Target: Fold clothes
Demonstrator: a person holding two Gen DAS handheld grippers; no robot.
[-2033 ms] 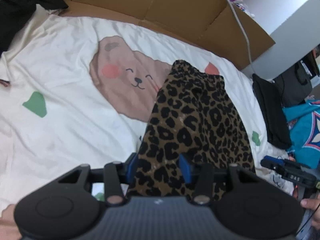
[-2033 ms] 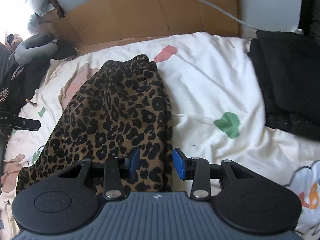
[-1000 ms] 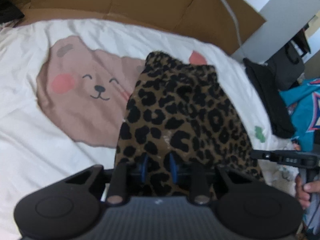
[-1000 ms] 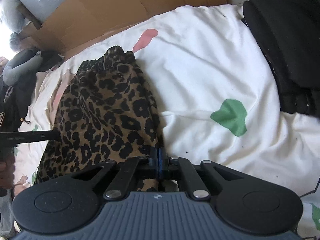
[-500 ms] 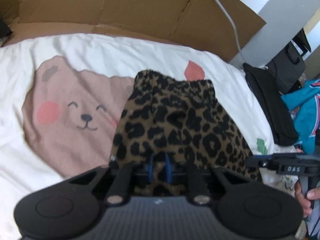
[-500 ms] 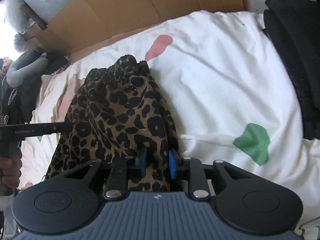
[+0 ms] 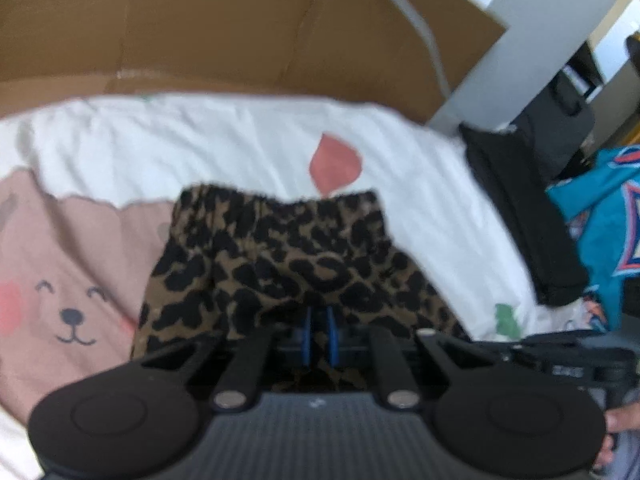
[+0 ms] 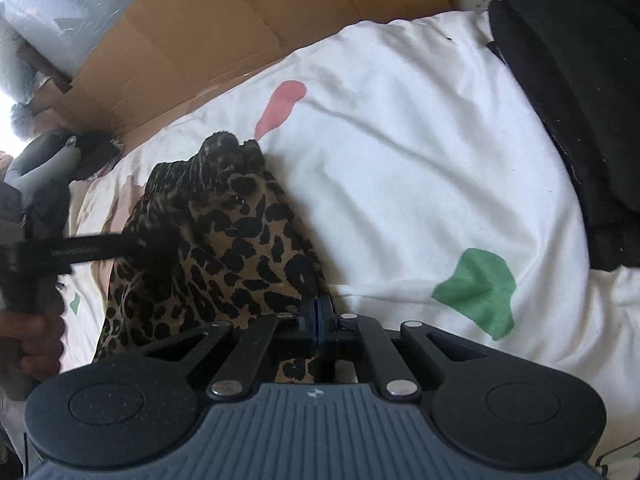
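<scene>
A leopard-print garment (image 7: 280,264) lies on a white bedsheet (image 7: 224,140) printed with a pink bear face. Its gathered waistband points toward the far cardboard. My left gripper (image 7: 319,336) is shut on the garment's near edge, with its blue pads pinching the cloth. In the right wrist view the same garment (image 8: 224,240) bunches up at the left. My right gripper (image 8: 317,316) is shut on its near right corner. The other gripper (image 8: 80,252) reaches in from the left, held by a hand.
Flattened brown cardboard (image 7: 208,28) lines the far side of the bed. A folded black garment (image 8: 580,92) lies at the right edge, with a teal printed garment (image 7: 600,220) beyond it. Dark clothing (image 8: 44,160) is piled at the far left.
Both grippers went from open to shut on the garment's near edge. They have carried that edge forward toward the waistband, so the garment now looks shorter and bunched.
</scene>
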